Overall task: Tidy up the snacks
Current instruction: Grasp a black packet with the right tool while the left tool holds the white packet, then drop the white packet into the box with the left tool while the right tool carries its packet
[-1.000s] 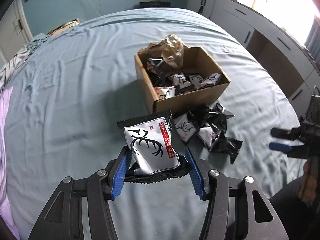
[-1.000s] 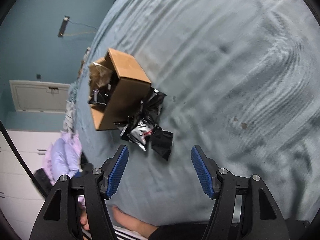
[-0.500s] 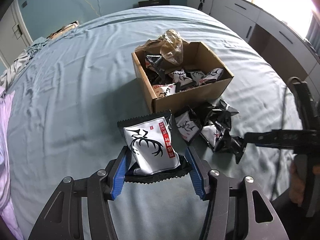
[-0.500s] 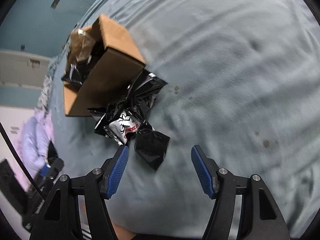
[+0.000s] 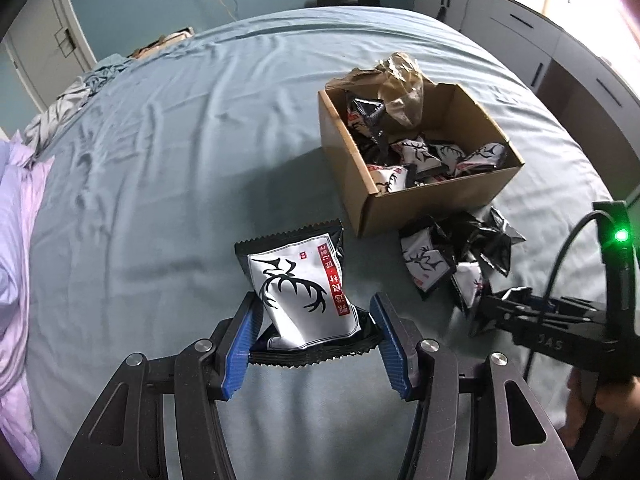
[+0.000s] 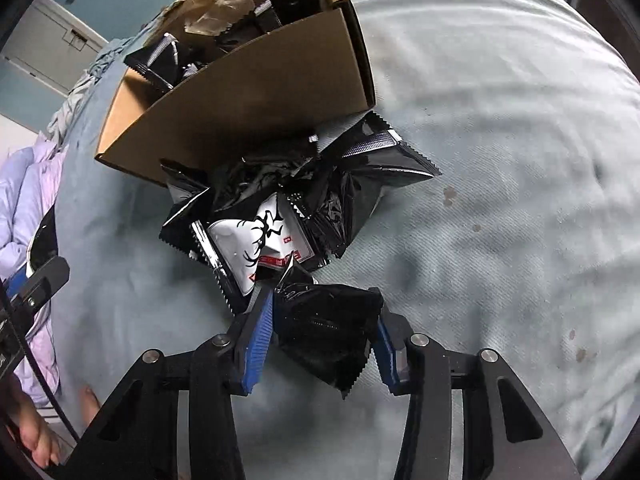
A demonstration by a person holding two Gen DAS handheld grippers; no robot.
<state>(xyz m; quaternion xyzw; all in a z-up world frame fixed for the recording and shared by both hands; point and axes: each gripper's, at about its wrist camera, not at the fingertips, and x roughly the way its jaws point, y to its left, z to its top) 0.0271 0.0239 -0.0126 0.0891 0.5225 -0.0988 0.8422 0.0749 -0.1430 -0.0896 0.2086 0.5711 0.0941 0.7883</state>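
Observation:
My left gripper (image 5: pixel 314 330) is shut on a white-and-black snack packet with an antler print (image 5: pixel 302 292), held above the bed in front of the cardboard box (image 5: pixel 436 200). The box holds several like packets and crumpled brown paper (image 5: pixel 402 84). A pile of loose packets (image 5: pixel 456 256) lies against the box's near side. My right gripper (image 6: pixel 324 320) is down at that pile with its jaws around a black packet (image 6: pixel 328 332), fingers touching its sides. It also shows at the right of the left wrist view (image 5: pixel 504 308).
The blue-grey bed sheet (image 5: pixel 160 160) spreads all around. A lilac duvet (image 5: pixel 16 240) lies at the left edge. White cabinets (image 5: pixel 560 52) stand along the far right wall. The box (image 6: pixel 256 92) rises just behind the pile in the right wrist view.
My right gripper has come down to the pile beside the box and narrowed around a black packet. My left gripper, still holding its packet, has hardly moved.

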